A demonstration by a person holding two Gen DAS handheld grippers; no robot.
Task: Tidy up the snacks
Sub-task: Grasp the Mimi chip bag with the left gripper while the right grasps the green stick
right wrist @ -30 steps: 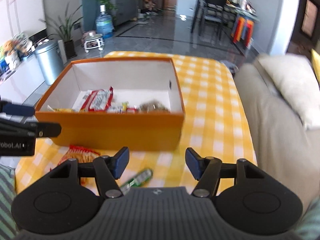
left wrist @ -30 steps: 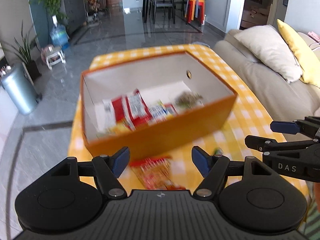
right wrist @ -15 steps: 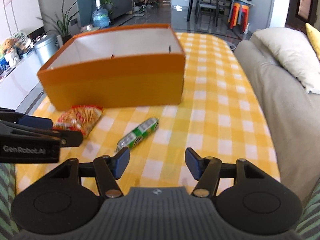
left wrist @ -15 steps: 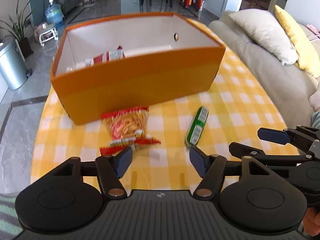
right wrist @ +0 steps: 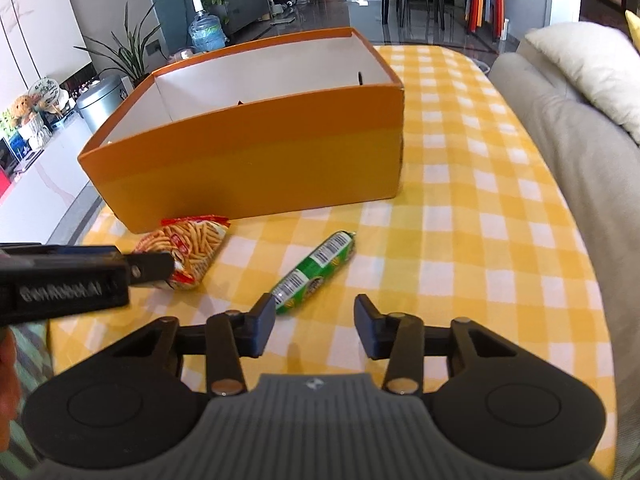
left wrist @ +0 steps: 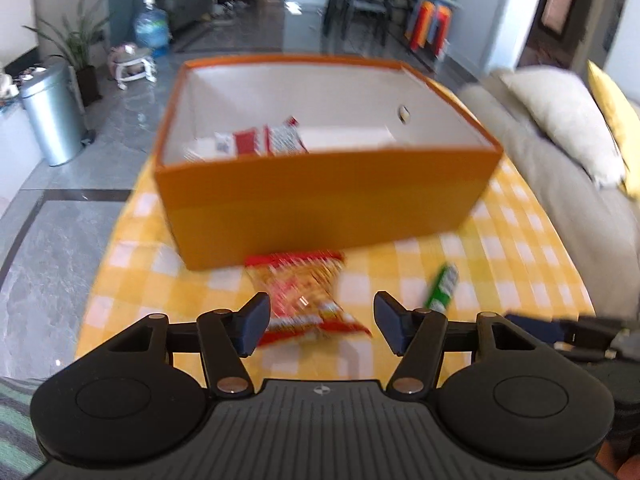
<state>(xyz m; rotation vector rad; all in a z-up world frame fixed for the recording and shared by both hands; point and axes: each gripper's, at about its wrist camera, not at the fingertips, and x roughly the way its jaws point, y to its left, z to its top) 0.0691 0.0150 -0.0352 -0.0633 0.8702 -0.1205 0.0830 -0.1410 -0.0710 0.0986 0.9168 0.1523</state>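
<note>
Two snacks remain on the checked tabletop [right wrist: 460, 208] near its front edge, before the orange box [right wrist: 256, 160]. The left gripper [left wrist: 320, 322], jaws apart and closing, straddles the red-and-yellow crisp packet [left wrist: 304, 292] without pressing it. The right gripper [right wrist: 314, 326], jaws also closing, nears the green wrapped stick [right wrist: 316, 272]; both need lowering further.

Your left gripper [left wrist: 320, 322] tilts down toward the counter [left wrist: 520, 240], its jaws closing, not yet pressing anything; the pads [left wrist: 252, 322] stand apart. Your right gripper [right wrist: 314, 330] tilts down at the same counter, just beside the left, jaws also closing with nothing between them. Each gripper shows at the edge of the other's view.
</note>
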